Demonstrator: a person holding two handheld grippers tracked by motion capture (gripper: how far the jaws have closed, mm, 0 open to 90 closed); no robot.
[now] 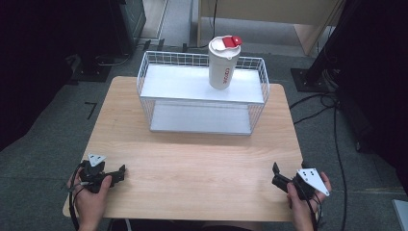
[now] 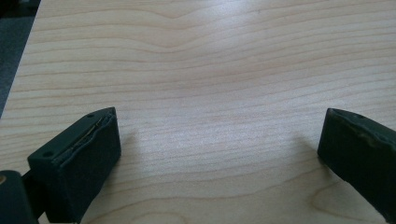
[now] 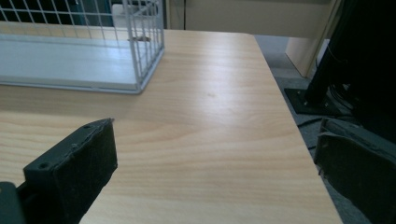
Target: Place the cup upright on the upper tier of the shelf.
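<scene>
A: Nearest us, the left gripper and the right gripper rest low at the near corners of the table, each in a hand. Both sets of jaws stand wide apart with only bare wood between them, holding nothing.

B: And the cup?

A: The cup stands upright at the far side, on the top shelf of the rack, right of its middle, well apart from both grippers.

B: What could go wrong?

A: I judge a tip-over likeliest. The cup is tall, smooth, white plastic, tapering downward, with a red flip lid. Hard black jaws could slip on it, or clip the thin white wire rim.

B: The shelves?

A: Flat, pale, smooth panels. The table is light wood grain.
</scene>
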